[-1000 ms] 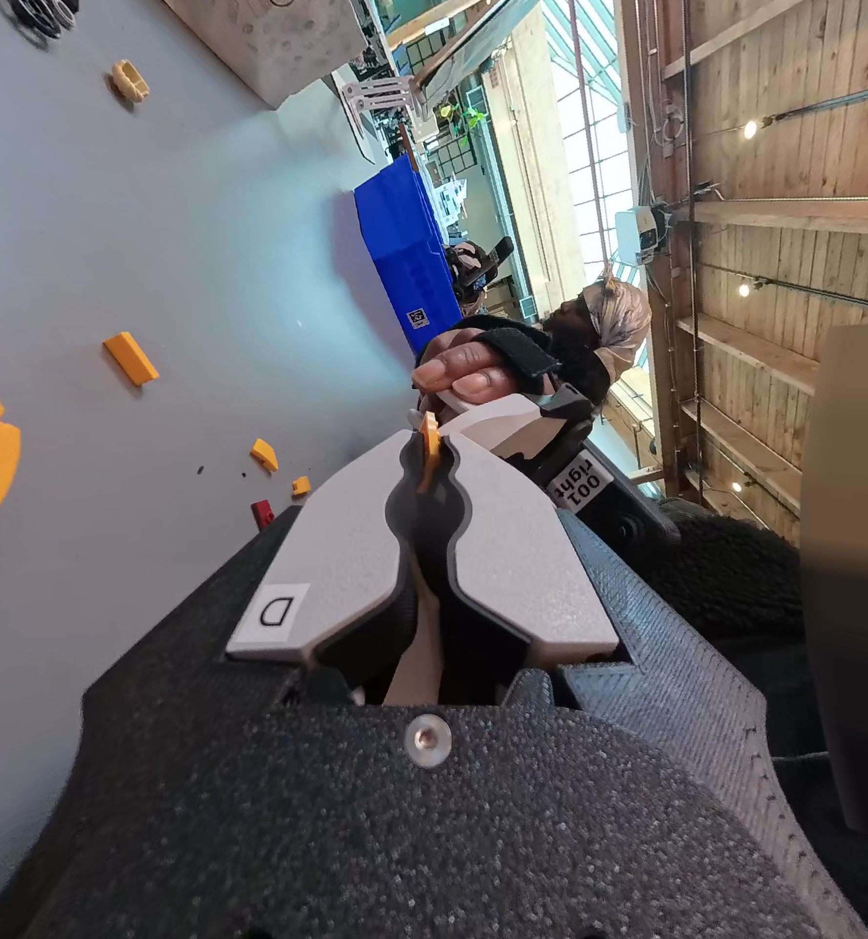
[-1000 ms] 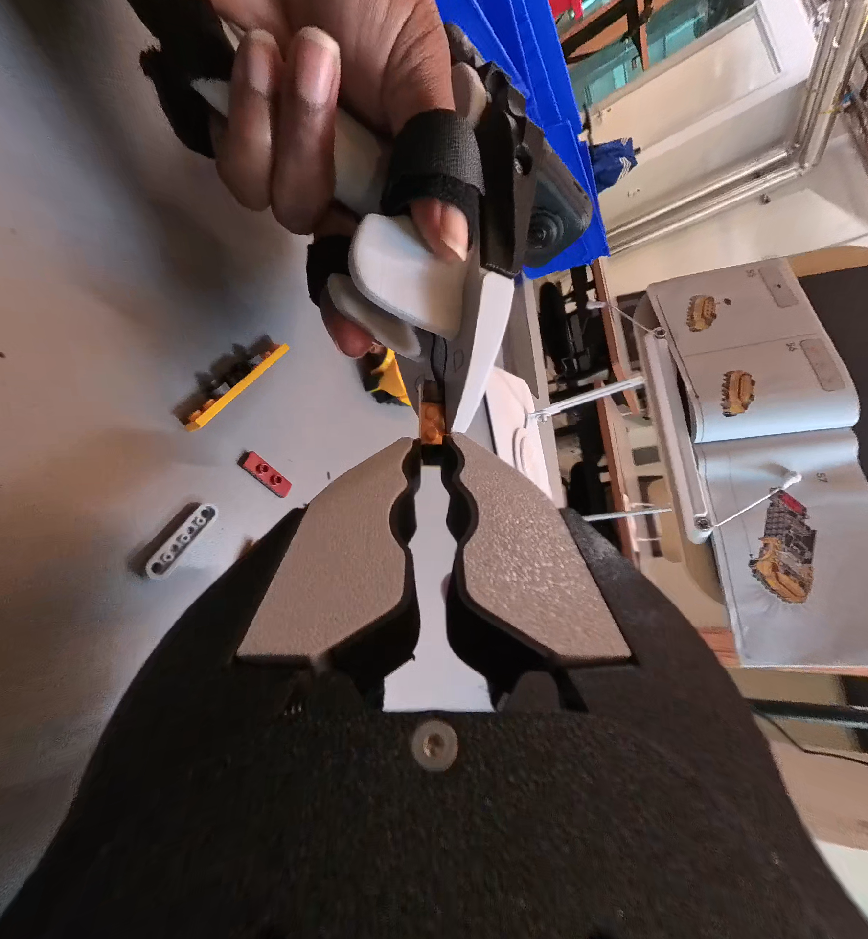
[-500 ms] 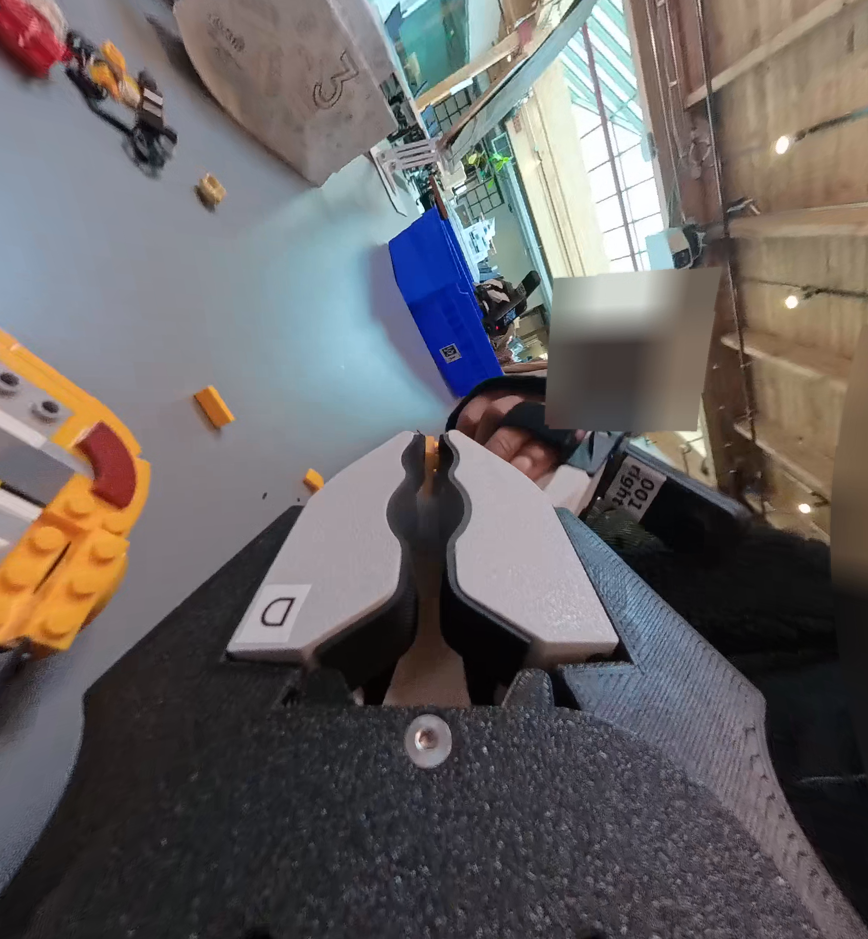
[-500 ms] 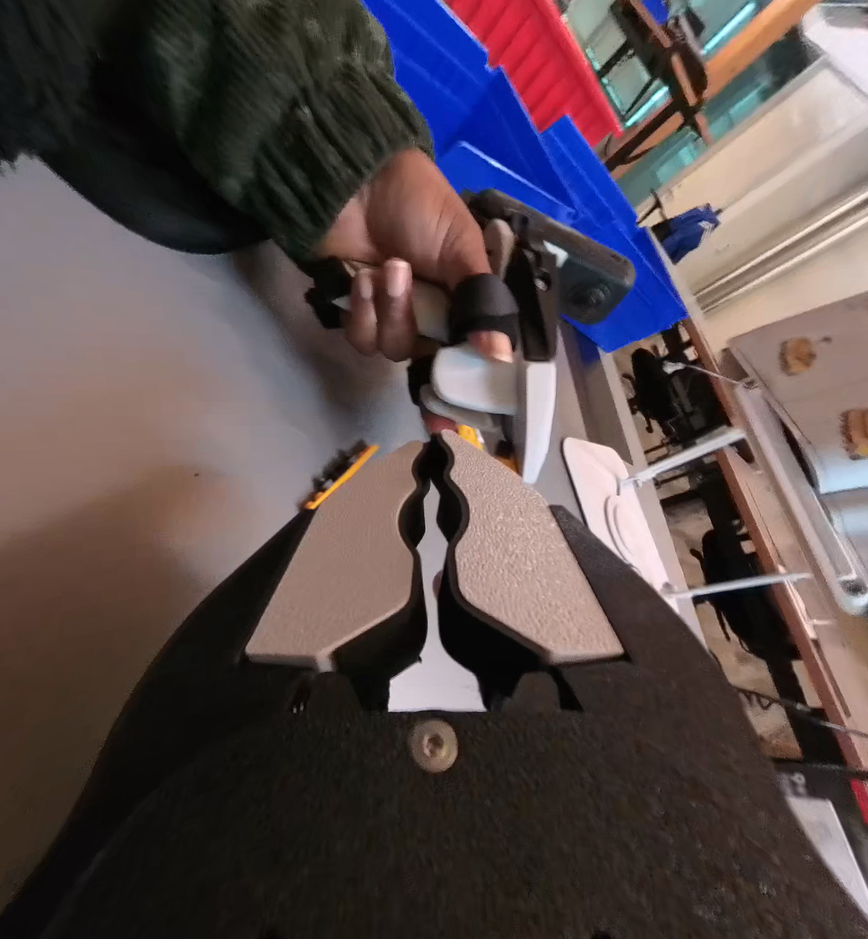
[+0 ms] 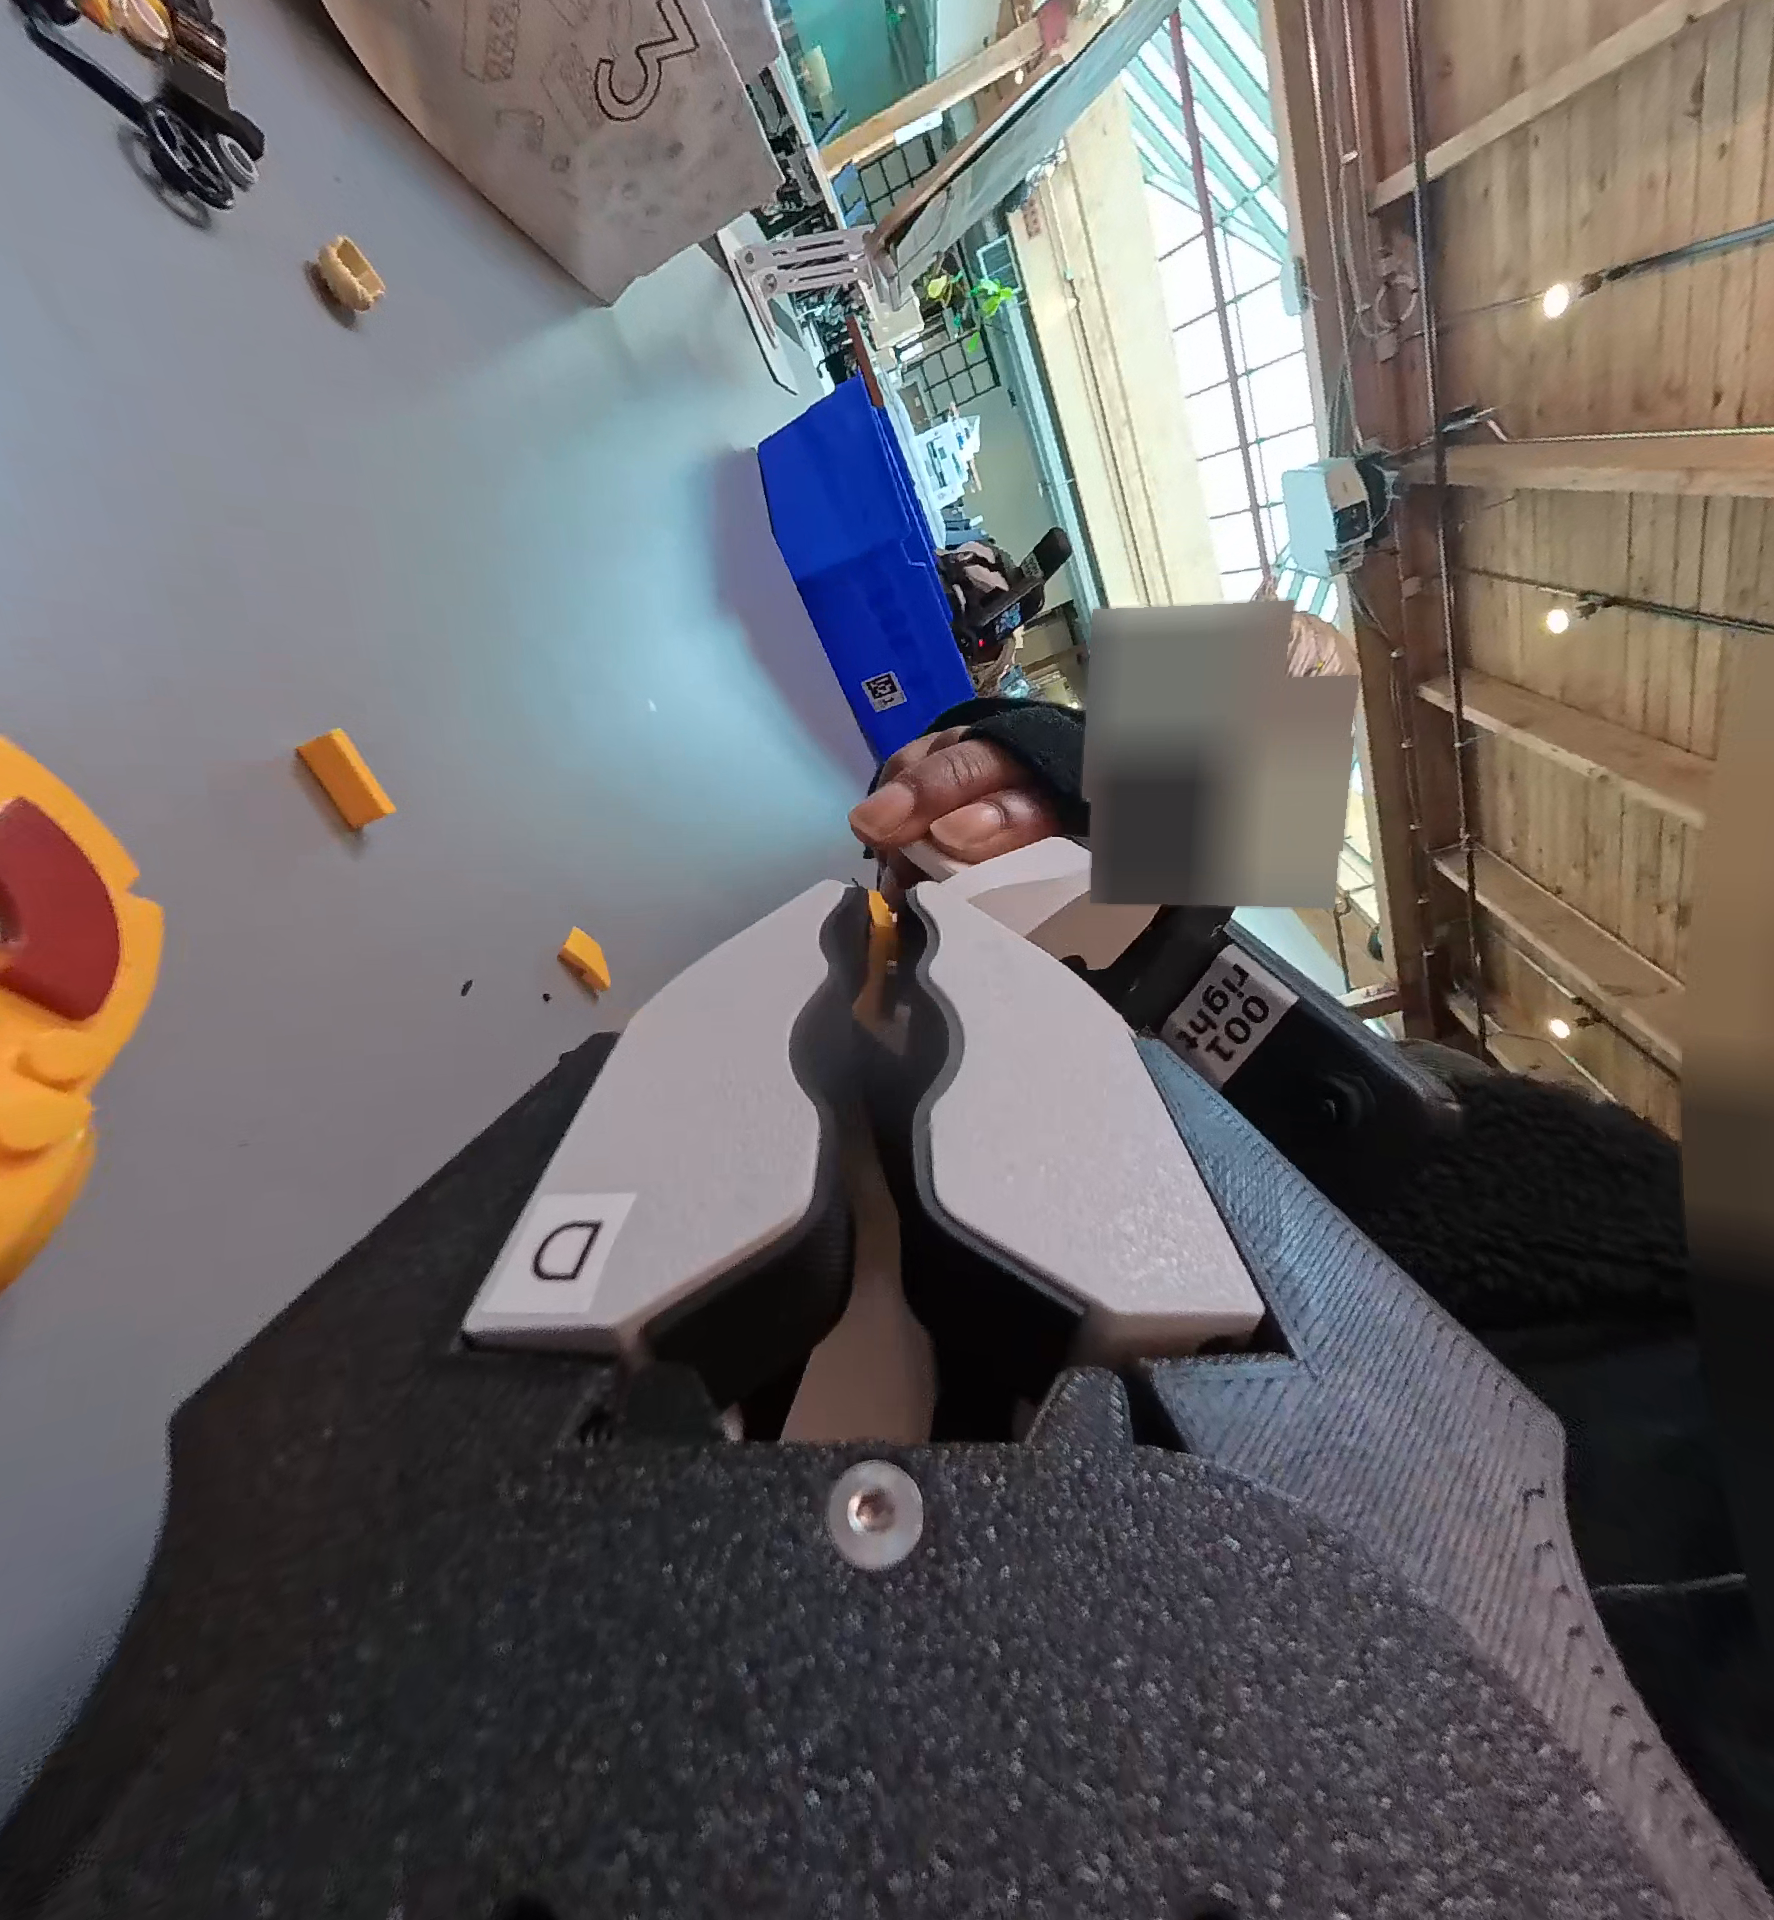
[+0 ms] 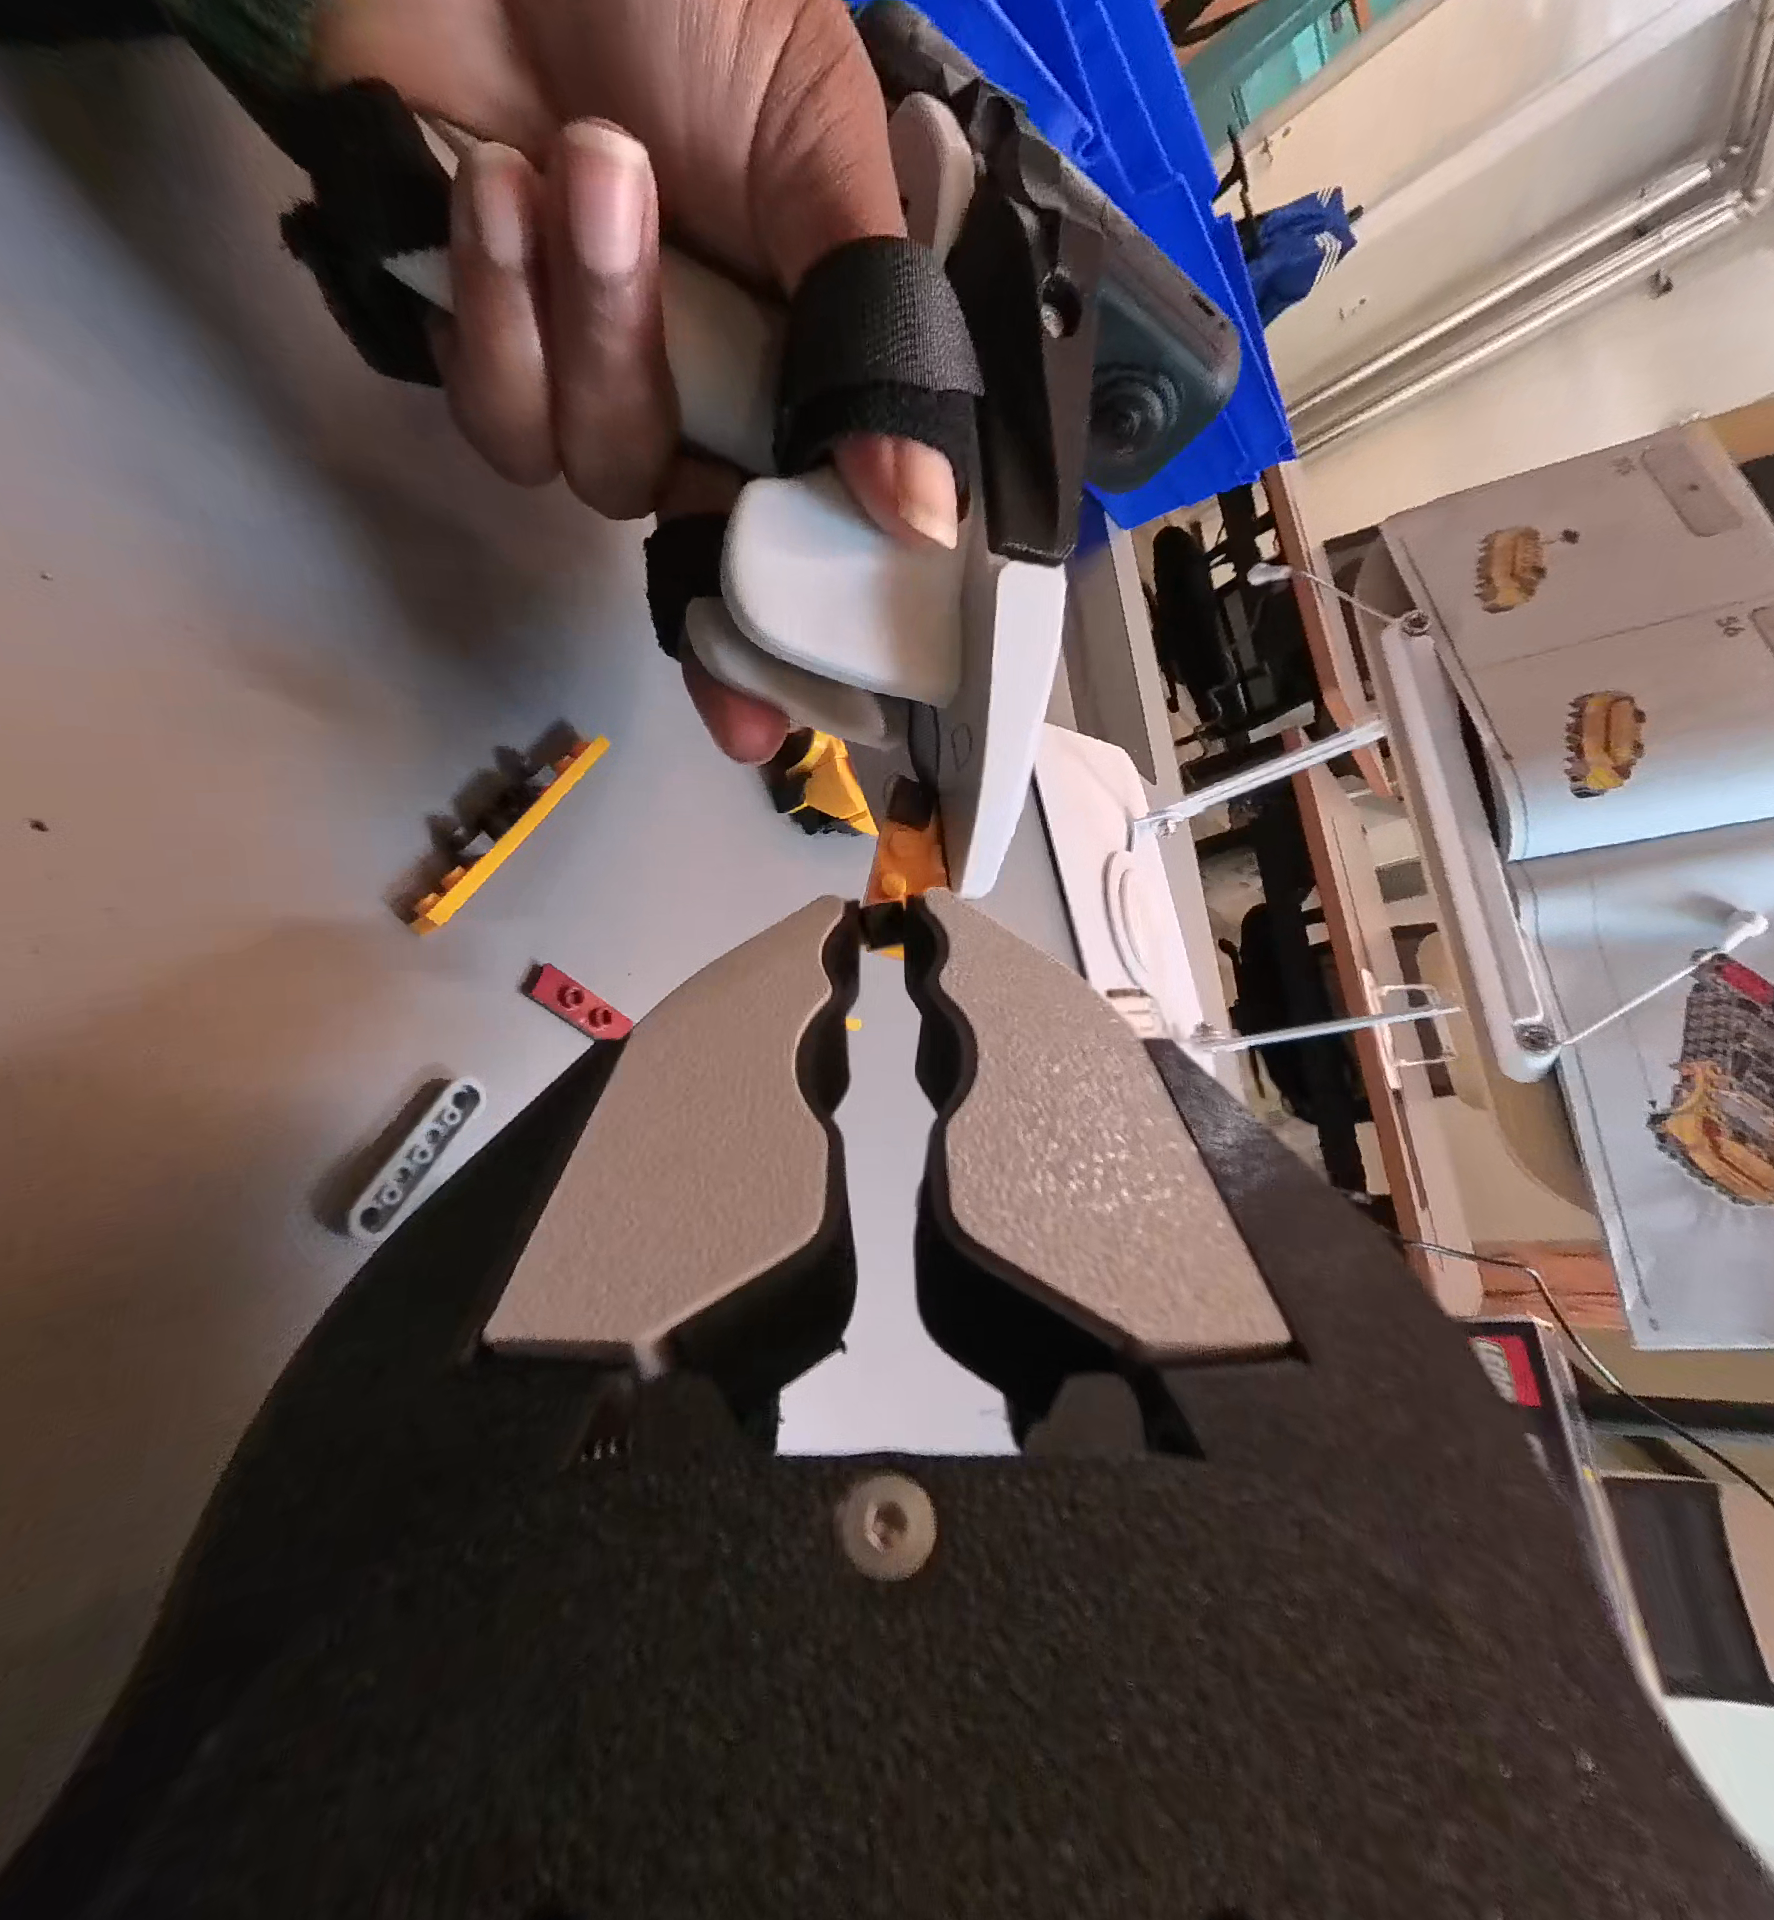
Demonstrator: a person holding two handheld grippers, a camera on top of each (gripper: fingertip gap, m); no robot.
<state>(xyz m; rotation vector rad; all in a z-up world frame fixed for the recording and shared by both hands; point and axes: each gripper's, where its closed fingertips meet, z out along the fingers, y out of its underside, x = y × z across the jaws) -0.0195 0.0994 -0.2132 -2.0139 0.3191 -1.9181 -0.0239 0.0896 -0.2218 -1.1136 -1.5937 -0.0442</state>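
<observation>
The two grippers have come back together. Left gripper (image 5: 881, 914) clenches an orange plate (image 6: 909, 857); right gripper (image 6: 883, 920) pinches a small black piece (image 6: 881, 925) at its 6 o'clock edge. Press squarely.

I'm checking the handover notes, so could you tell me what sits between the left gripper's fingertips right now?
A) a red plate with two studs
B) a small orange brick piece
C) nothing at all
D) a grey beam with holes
B: the left gripper has a small orange brick piece pinched between its fingertips.
</observation>
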